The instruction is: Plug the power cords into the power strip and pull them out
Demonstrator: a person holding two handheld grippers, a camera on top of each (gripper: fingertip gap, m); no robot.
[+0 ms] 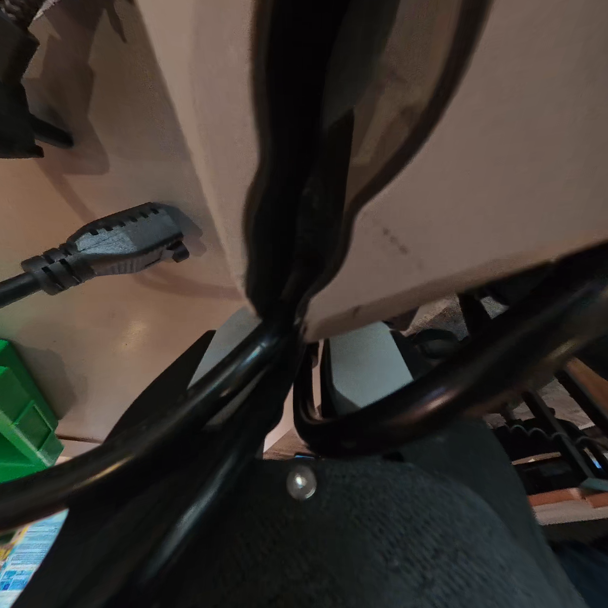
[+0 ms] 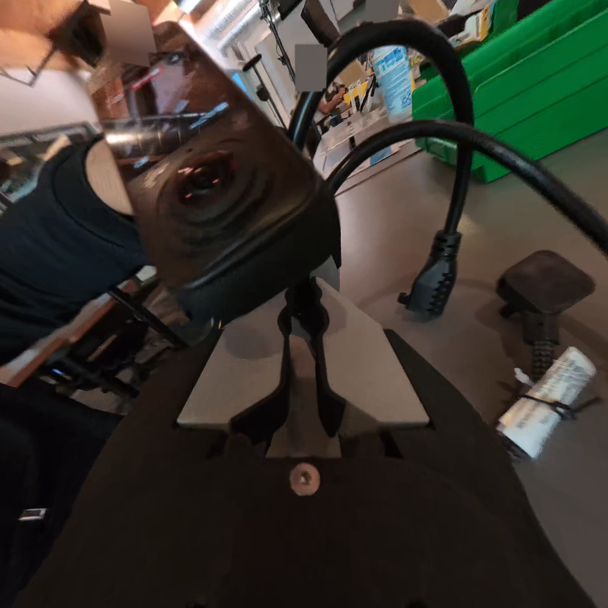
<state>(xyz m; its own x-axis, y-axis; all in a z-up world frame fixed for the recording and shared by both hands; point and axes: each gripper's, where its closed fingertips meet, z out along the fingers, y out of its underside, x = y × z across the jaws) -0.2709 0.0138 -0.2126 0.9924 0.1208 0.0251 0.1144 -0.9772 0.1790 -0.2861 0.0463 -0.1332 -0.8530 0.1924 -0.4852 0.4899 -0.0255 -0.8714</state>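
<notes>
The cords (image 2: 513, 164) look like smooth, slightly glossy black rubber. The ribbed plug (image 1: 125, 240) is matt grey-black plastic. The worktop (image 2: 411, 230) is smooth with a soft sheen. The bins (image 2: 526, 85) are shiny green plastic. The tag (image 2: 546, 398) looks like paper.

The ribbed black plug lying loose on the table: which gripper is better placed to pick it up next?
Probably the right gripper. The plug lies close beside its fingers. The left gripper has a black cord running between its fingers, so it seems busy. What the right tips touch is unclear.

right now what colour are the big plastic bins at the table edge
Bright green plastic bins, clearest in the right wrist view.
</notes>
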